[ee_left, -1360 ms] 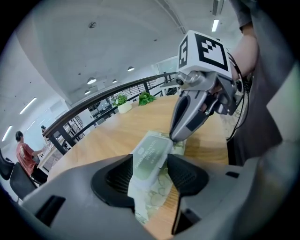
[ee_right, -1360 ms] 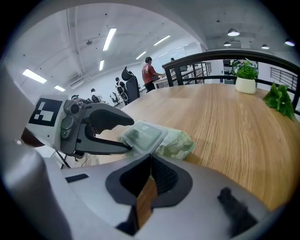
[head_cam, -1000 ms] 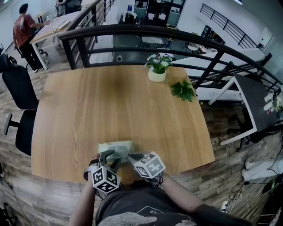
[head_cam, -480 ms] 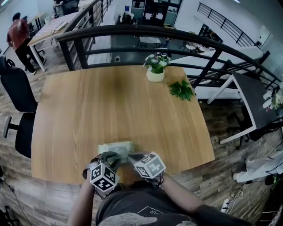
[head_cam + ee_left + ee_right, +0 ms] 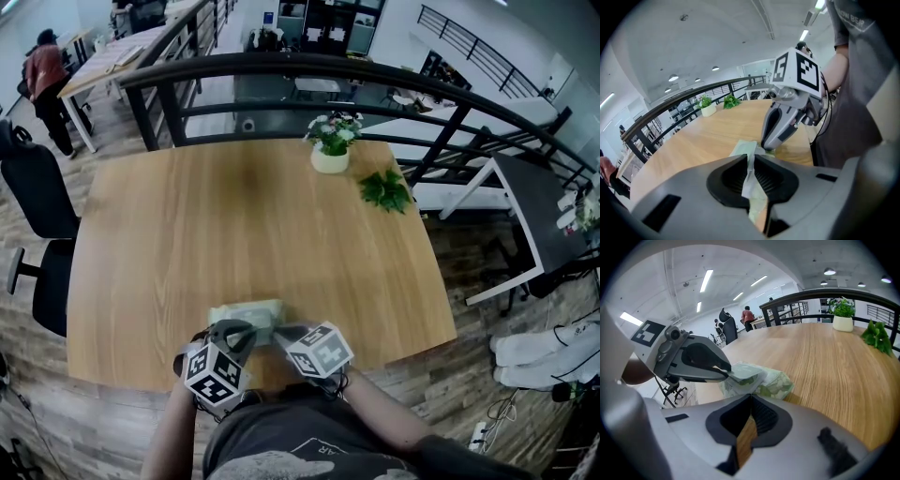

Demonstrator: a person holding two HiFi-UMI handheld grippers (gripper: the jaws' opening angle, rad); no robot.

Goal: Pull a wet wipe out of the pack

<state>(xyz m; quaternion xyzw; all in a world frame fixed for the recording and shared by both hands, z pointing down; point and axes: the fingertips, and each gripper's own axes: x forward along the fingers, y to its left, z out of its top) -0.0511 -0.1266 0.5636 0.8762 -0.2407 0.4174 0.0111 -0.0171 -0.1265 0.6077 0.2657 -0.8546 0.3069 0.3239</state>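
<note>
The wet wipe pack [image 5: 246, 314], pale green and soft, lies near the table's front edge. My left gripper [image 5: 234, 331] is at its top, and its jaws have just been closing. In the left gripper view they [image 5: 750, 161] pinch a thin pale sheet that rises from the pack [image 5: 743, 149]. The right gripper view shows the left gripper [image 5: 724, 372] holding that flap over the pack [image 5: 768, 383]. I cannot tell whether the sheet is the lid flap or a wipe. My right gripper [image 5: 281, 334] is shut and empty beside the pack's right end; only wood shows past its jaws [image 5: 750, 420].
A white pot of flowers [image 5: 333, 155] and a green leafy sprig [image 5: 387, 192] sit at the table's far side. A black railing [image 5: 281, 67] runs behind the table. An office chair [image 5: 37, 187] stands at the left, and a person [image 5: 47, 75] stands far back left.
The left gripper's marker cube has drifted slightly left and tilted. The pack and the right gripper have stayed put. The person in the background has moved about.
</note>
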